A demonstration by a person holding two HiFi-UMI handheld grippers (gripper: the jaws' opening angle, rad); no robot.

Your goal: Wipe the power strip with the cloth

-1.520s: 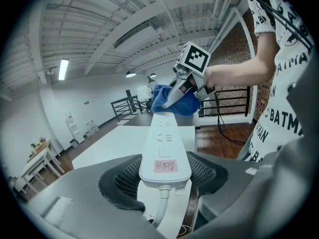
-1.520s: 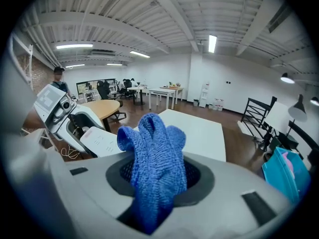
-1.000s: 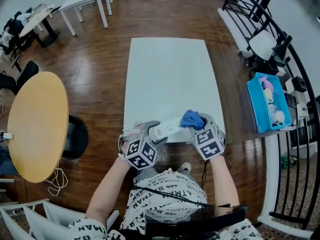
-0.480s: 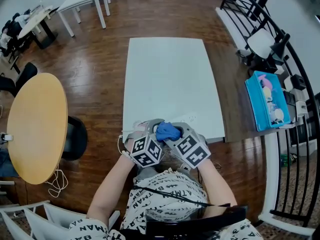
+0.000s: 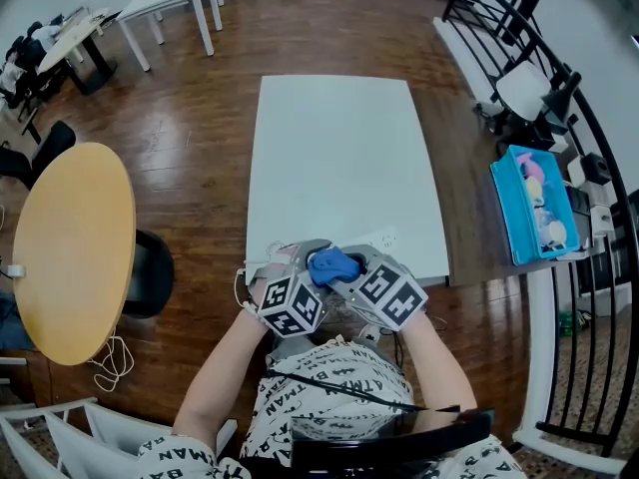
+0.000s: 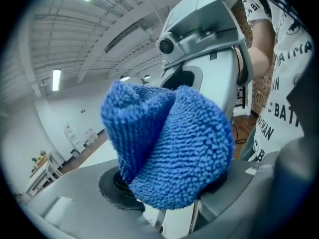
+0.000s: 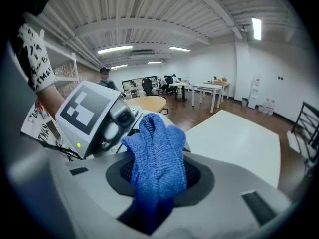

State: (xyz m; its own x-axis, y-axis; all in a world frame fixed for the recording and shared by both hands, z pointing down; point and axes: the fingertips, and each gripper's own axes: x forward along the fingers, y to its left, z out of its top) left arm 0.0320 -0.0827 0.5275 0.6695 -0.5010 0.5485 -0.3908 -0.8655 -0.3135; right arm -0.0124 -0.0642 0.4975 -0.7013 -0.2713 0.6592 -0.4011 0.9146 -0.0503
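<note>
Since a second ago the right claw (image 5: 351, 265) has swept its blue cloth (image 5: 332, 263) from the right end of the power strip (image 5: 377, 239) to the left end, and now sits just beside the left claw (image 5: 300, 259), which has hardly shifted. The right claw is pinched tight on the cloth, whose loose folds bulge out past its jaws. The left claw stands fairly wide, and by the look of the white body between its jaws it is clamped round the strip's left end. Only a short white stretch of the strip shows, reaching right and far from the cloth over the near edge of the white bench (image 5: 339, 148); whether it rests on the bench cannot be told. The strip is probably light, stiff and smooth plastic that could twist in a one-ended hold, so a firm grip across its narrow sides near the end seems best, leaving the socket face open to the cloth. The cloth is soft and limp and should mould to the strip's edges. With both claws crowded together, the left one itself blocks the last bit of the strip. The rest of the bench is bare. A round wooden table (image 5: 75, 247) stands well off to the left, and a blue bin (image 5: 534, 203) and black railing (image 5: 599, 168) stand to the right, none in the way.
</note>
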